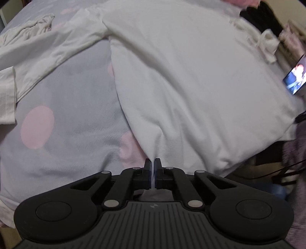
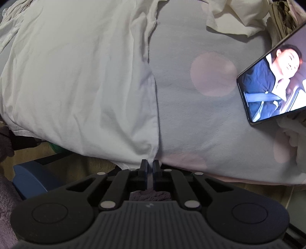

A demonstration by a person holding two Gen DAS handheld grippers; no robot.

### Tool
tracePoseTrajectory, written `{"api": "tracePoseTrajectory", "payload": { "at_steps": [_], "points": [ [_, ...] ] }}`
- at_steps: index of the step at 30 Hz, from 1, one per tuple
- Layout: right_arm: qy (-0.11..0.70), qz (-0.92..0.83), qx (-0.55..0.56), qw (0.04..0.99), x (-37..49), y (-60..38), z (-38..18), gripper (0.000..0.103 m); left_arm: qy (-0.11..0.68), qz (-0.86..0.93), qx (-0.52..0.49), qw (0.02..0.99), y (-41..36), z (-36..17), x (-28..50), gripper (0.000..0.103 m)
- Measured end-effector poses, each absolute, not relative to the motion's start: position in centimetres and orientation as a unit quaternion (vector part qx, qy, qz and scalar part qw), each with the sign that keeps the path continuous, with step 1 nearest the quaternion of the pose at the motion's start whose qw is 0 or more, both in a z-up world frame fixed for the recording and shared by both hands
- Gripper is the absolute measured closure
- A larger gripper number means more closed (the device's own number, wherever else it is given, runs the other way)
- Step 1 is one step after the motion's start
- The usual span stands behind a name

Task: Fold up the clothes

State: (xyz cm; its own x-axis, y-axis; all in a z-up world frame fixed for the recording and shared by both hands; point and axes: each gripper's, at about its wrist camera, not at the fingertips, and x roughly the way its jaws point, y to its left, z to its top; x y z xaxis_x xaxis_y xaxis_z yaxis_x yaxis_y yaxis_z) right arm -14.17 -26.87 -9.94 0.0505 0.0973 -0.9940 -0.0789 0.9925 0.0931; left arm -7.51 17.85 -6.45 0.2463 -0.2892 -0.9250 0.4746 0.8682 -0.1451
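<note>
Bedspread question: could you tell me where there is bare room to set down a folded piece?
Bare bedspread lies between the white shirt and the phone, and between its body and left sleeve. The far edge is crowded with crumpled clothes.

White shirt (image 1: 191, 76): soft matt cloth. Blanket (image 2: 191, 124): fleecy, matt. Phone (image 2: 275, 84): glossy screen. Left hand-held gripper (image 1: 152, 172): matt black plastic.

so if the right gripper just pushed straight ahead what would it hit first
The right gripper is already shut on the hem corner of the white shirt, so it would push into that fabric first, bunching it over the spotted blanket. Depth beyond is unclear.
</note>
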Motion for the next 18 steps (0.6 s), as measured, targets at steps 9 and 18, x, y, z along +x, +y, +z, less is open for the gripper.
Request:
{"api": "tracePoseTrajectory", "payload": {
  "at_steps": [9,18],
  "points": [
    [0.700,0.065,-0.016,0.711,-14.6,-26.8,-9.6,0.097,0.606,-0.199,0.101,0.764,19.3,-3.9,-8.2,0.103],
    [0.717,0.062,-0.034,0.694,-15.4,-27.1,-9.6,0.097,0.643,-0.205,0.049,0.736,20.4,-6.2,-6.5,0.080]
  ]
}}
